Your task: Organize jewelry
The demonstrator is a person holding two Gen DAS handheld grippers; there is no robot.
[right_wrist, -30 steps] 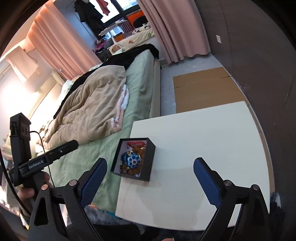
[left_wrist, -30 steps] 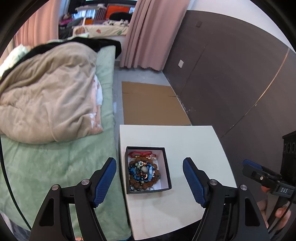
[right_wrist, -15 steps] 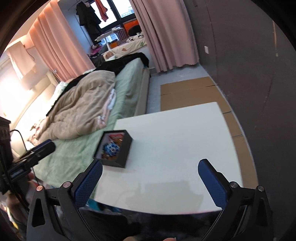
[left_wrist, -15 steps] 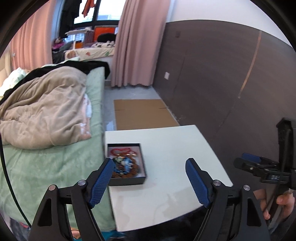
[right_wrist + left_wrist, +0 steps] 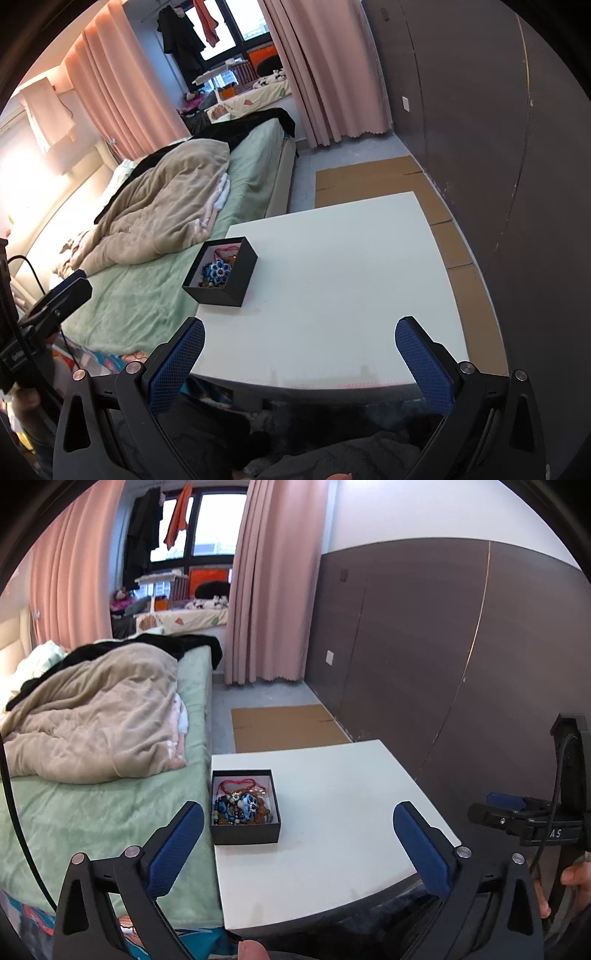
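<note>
A small black open box [image 5: 245, 834] stands near the left edge of a white table [image 5: 332, 786]. It holds a pile of jewelry [image 5: 240, 806]: blue flower beads, brown beads and a red cord. The box also shows in the right wrist view [image 5: 225, 284] with the jewelry [image 5: 218, 271] inside. My left gripper [image 5: 297, 843] is open and empty, held back above the table's near edge, with the box ahead of its left finger. My right gripper [image 5: 299, 356] is open and empty over the table's near edge, with the box ahead to its left.
A bed with a green sheet [image 5: 92, 805] and a beige quilt [image 5: 92, 716] lies left of the table. Cardboard [image 5: 284, 725] covers the floor beyond it. A dark wall panel [image 5: 443, 664] runs along the right. The right gripper's body [image 5: 517, 819] shows at the right of the left wrist view.
Both grippers have pulled back and tilted up from the table, so the box looks farther off and more of the room shows. The box and jewelry have not moved. Both stay open.
</note>
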